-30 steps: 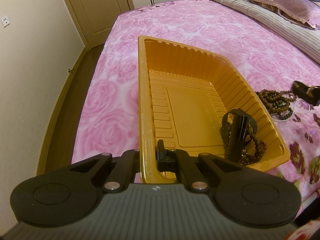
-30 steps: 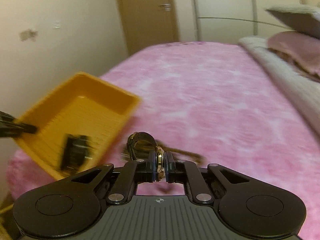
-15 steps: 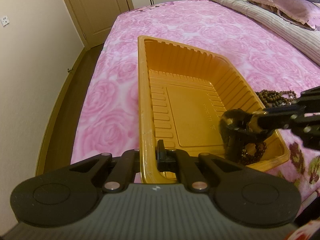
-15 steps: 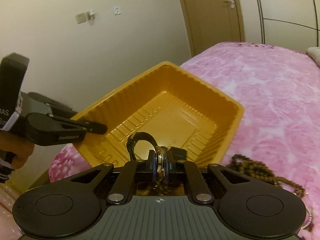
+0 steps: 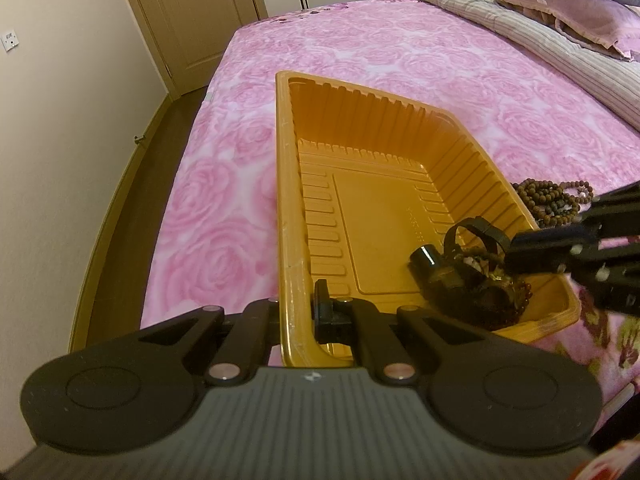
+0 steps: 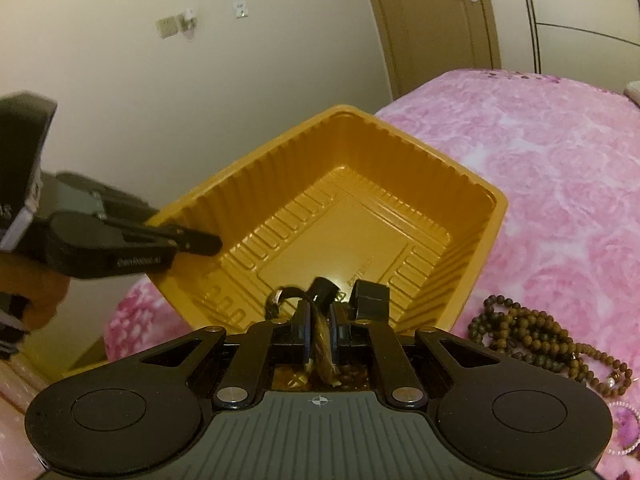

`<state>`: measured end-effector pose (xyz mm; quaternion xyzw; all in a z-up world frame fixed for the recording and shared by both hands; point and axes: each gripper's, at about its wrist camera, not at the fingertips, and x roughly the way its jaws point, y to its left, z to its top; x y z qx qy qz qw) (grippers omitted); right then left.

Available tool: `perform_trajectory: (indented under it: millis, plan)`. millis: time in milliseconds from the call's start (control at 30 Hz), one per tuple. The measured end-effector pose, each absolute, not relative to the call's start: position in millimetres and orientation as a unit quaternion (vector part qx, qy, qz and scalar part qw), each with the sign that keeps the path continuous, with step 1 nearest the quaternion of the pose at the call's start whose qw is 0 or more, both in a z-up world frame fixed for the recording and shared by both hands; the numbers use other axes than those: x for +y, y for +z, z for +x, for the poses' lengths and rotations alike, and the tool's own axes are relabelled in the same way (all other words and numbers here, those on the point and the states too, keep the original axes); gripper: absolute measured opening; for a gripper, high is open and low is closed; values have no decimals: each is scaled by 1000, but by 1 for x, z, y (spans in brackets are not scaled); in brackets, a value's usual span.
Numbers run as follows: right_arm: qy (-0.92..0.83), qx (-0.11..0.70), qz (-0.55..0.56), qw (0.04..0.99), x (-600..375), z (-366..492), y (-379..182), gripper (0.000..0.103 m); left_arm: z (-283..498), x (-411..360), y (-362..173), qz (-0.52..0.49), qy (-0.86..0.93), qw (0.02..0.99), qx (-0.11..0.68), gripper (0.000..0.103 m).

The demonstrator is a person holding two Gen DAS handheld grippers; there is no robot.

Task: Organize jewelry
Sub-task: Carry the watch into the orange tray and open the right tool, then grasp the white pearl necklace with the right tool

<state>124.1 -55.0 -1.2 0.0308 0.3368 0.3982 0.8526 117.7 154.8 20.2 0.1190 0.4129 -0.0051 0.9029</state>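
The right gripper (image 6: pixel 320 340) was clamped on a rigid gold-cased wristwatch (image 6: pixel 322 344) by its case, while the left gripper (image 5: pixel 298 312) pinched the thin, flexible orange tray (image 5: pixel 288 200) wall.

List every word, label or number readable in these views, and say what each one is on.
Left tongs, side of the body: one line of white print, too blurred to quote.
Tray, floor: a short row of embossed marks, too small to read.
Watch in the right tongs: no legible text.
Nothing else carries writing that can be read.
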Motion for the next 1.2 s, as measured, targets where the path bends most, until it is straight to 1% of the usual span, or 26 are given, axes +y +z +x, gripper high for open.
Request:
perform_trajectory:
  millis: [100, 167, 267, 367, 567, 700, 1000, 1100, 1200]
  plan:
    - [376, 332, 43, 864, -71, 125, 2, 14, 117, 155, 20, 119, -5, 903, 413, 2]
    - [359, 333, 52, 870, -86, 124, 1, 21, 118, 155, 20, 118, -5, 903, 413, 3]
    - [317, 338, 67, 884, -119, 122, -5, 28, 118, 155, 20, 118, -5, 903, 413, 3]
    - [261, 347, 79, 897, -156, 117, -16, 30, 118, 155, 20, 118, -5, 903, 413, 2]
    - [143, 360, 67, 919, -220, 112, -38, 31, 118, 155, 20, 119, -4, 903, 413, 2]
    - [113, 362, 68, 923, -245, 116, -48, 31, 118, 154, 21, 121, -3, 903, 413, 2]
    - [133, 381, 44, 914, -237, 134, -63, 29, 119, 154, 22, 121, -3, 902, 414, 2]
    - [130, 386, 38, 913, -233, 141, -69, 26, 119, 155, 21, 121, -2, 902, 415, 2]
    - [126, 389, 27, 912, -230, 147, -72, 21, 120, 156, 21, 121, -2, 902, 415, 2]
